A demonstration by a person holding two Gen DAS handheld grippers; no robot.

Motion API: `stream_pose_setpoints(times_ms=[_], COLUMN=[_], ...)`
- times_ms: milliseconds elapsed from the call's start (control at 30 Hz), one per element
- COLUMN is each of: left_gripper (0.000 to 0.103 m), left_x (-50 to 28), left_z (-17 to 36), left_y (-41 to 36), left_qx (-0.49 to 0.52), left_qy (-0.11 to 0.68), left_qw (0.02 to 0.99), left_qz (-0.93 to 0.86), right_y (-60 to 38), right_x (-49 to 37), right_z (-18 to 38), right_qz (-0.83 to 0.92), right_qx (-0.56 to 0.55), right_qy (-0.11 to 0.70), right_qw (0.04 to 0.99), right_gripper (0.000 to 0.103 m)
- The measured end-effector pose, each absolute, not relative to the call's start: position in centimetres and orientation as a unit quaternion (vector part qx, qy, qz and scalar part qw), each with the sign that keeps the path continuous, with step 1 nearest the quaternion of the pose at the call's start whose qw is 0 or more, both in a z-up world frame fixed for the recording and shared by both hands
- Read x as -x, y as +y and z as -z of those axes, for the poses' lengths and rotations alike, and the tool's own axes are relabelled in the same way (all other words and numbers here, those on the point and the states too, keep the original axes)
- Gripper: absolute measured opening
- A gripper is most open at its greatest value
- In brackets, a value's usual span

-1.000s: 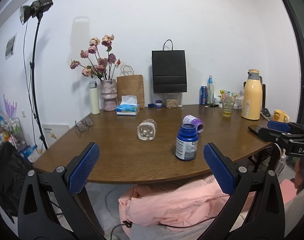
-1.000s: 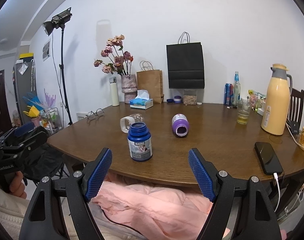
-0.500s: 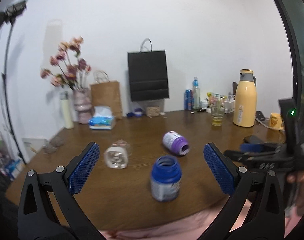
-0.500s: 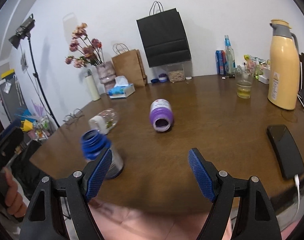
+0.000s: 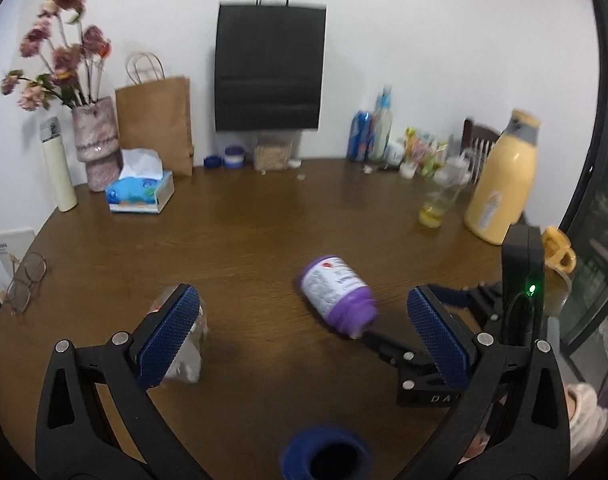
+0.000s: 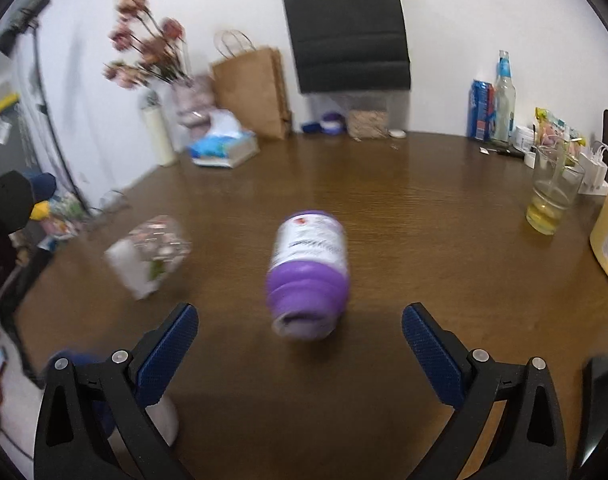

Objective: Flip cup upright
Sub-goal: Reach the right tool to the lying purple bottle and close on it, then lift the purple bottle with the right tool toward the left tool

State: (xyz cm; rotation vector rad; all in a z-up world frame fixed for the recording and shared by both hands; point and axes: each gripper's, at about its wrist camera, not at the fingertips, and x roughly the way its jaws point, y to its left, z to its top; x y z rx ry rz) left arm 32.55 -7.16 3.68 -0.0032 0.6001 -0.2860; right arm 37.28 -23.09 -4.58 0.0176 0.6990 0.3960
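Observation:
A purple and white container (image 6: pixel 308 264) lies on its side in the middle of the brown table (image 6: pixel 424 240), its purple end towards me. My right gripper (image 6: pixel 300 340) is open and empty just in front of it, its fingers wider than the container. In the left wrist view the same container (image 5: pixel 336 300) lies ahead, slightly right of centre. My left gripper (image 5: pixel 304 332) is open and empty too. A clear jar (image 5: pixel 184 356) lies on its side behind its left finger. The right gripper's black body shows at the right of that view.
An upright blue bottle (image 5: pixel 324 460) stands close under the left gripper. The clear jar (image 6: pixel 148 256) lies left of the purple container. A glass of yellow liquid (image 6: pixel 552 200), a yellow thermos (image 5: pixel 504 184), a phone (image 6: pixel 600 380), a tissue box (image 5: pixel 140 192) and bags line the far and right sides.
Both grippers have moved forward over the table and tilted down towards the purple container. The blue bottle has slid to the bottom edge of both views. Jaws stayed open.

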Motion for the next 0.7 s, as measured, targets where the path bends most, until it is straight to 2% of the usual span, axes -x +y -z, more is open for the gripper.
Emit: stream_pose_setpoints(times_ms=[167,200,233,267,433,567,700], left_gripper=[0.103,0.103,0.103,0.103,0.103,0.103,0.097], left_x=[-39.0,-40.0,-41.2,-42.3,-46.6,-49.7,-52.5], left_z=[-2.0,-1.8,-1.6,-1.4,-0.8,0.3,1.9], left_y=[-7.2,-7.2,-7.3,-7.4,-7.6,-7.1,-7.1], left_qx=[0.006,0.01,0.013,0.016,0.03,0.083,0.09], left_qy=[0.366,0.377,0.387,0.396,0.42,0.448,0.475], left_qw=[0.921,0.917,0.912,0.91,0.898,0.883,0.87], left_qz=[0.13,0.132,0.132,0.126,0.126,0.118,0.095], right_y=[-22.7,-22.5,-22.3,-22.1,-21.6,-22.0,-22.3], right_x=[-41.6,-42.4,-43.2,-43.8,-46.4,-48.2,-50.0], right_z=[6.3,6.8,7.2,7.5,7.5,7.0,6.8], right_qz=[-0.21,-0.209,-0.212,-0.222,-0.247,-0.281,-0.337], right_qx=[-0.007,-0.002,0.001,0.0,0.01,0.025,0.036], right_qy=[0.368,0.376,0.386,0.395,0.405,0.386,0.37], right_qw=[0.906,0.902,0.898,0.892,0.88,0.878,0.865], right_gripper=[0.102,0.092,0.075,0.071,0.069,0.069,0.069])
